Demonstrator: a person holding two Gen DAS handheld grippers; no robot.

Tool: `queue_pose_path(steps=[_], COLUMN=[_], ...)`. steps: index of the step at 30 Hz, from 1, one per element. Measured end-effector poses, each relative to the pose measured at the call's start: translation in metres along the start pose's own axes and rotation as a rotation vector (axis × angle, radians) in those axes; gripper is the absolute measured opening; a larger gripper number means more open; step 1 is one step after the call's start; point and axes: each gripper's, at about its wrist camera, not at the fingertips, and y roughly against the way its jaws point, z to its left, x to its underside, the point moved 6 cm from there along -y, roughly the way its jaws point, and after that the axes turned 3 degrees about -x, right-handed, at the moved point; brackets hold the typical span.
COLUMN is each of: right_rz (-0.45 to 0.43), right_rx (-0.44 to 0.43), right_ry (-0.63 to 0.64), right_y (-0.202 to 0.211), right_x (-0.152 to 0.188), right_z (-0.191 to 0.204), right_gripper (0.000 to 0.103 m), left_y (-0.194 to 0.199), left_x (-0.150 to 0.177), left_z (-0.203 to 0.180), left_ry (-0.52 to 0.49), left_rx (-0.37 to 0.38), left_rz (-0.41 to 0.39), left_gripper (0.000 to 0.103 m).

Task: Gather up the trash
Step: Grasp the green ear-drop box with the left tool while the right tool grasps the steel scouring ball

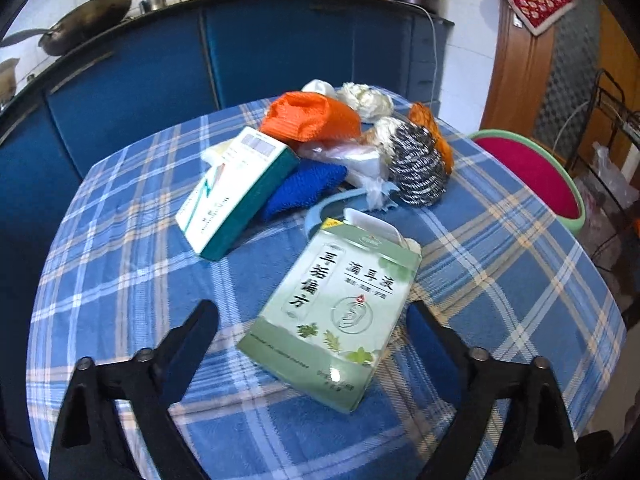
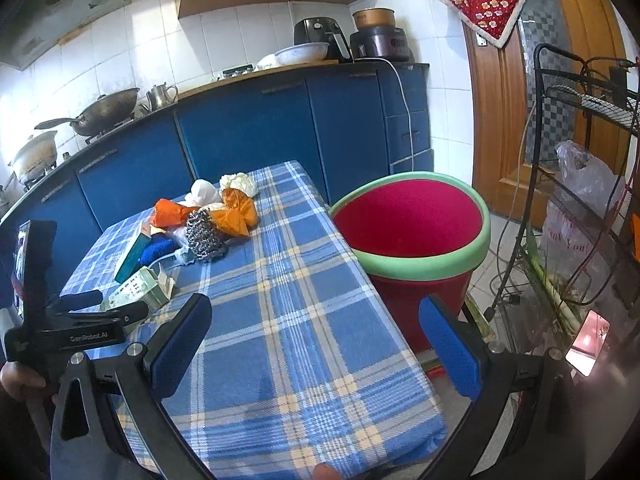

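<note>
The left wrist camera is looking down at the table (image 1: 120,264) from close by, facing the far blue cupboards (image 1: 280,48). The green box (image 1: 336,312) is lying very near it, with the pile (image 1: 360,148) a bit farther off. The right wrist camera is sitting farther back and to the right, looking along the table (image 2: 304,280) from its near end, with the red bin (image 2: 408,224) on the right. Both views are sharing the table, the pile (image 2: 208,220), the green box (image 2: 138,290), the bin (image 1: 528,172) and the cupboards (image 2: 248,136).
</note>
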Motion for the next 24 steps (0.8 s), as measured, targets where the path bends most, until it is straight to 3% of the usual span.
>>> queue_pose_path(steps=[1, 8, 17, 24], right_rz=[0.005, 0.042, 0.112, 0.168], right_rx=[0.000, -0.012, -0.085, -0.165], right_ry=[0.001, 0.029, 0.099, 0.168], right_y=[-0.001, -0.014, -0.038, -0.061], right_x=[0.000, -0.002, -0.018, -0.033], right_z=[0.000, 0.005, 0.032, 0.066], right_gripper=[0.102, 0.102, 0.102, 0.102], left_y=[-0.001, 0.003, 0.029, 0.027], left_x=[0.001, 0.003, 0.000, 0.007], left_z=[-0.003, -0.006, 0.028, 0.032], left_ry=[-0.006, 0.015, 0.183, 0.205], left_rx=[0.016, 0.038, -0.044, -0.047], left_rz=[0.002, -0.011, -0.066, -0.026], left_gripper=[0.078, 0.070, 0.067, 0.067])
